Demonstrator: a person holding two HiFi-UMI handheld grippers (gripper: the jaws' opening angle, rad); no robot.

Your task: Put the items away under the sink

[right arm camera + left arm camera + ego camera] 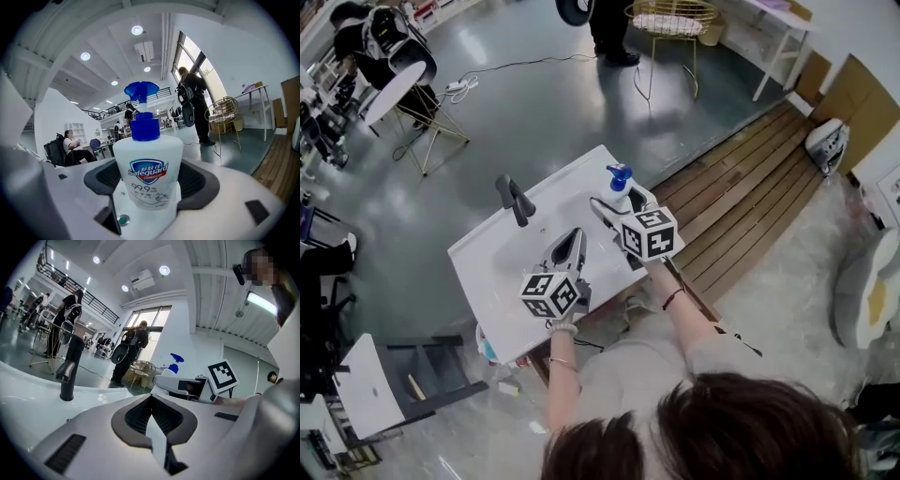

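Pads (100,180) of our right claw (149,177) press both sides of a white soap bottle (147,159) with a blue pump, so this claw is holding the bottle. The label reads Safeguard and 99.9. The bottle is upright at the far right corner of the white worktop (483,272), just above the middle of the head view.

Our left claw (152,416) is narrow, its tips together with nothing between them. In the head view it sits over the worktop, below and left of the right claw. It points toward a black tap (514,199) that rises from the worktop's upper left part. In the left gripper view the tap stands at the left and the bottle's blue pump shows right of centre.

Around the worktop lies a grey floor. Wooden slats (741,202) run along the right of the frame. A gold wire chair (670,19) stands at the top centre, with a standing person (607,33) just left of it at the top edge.
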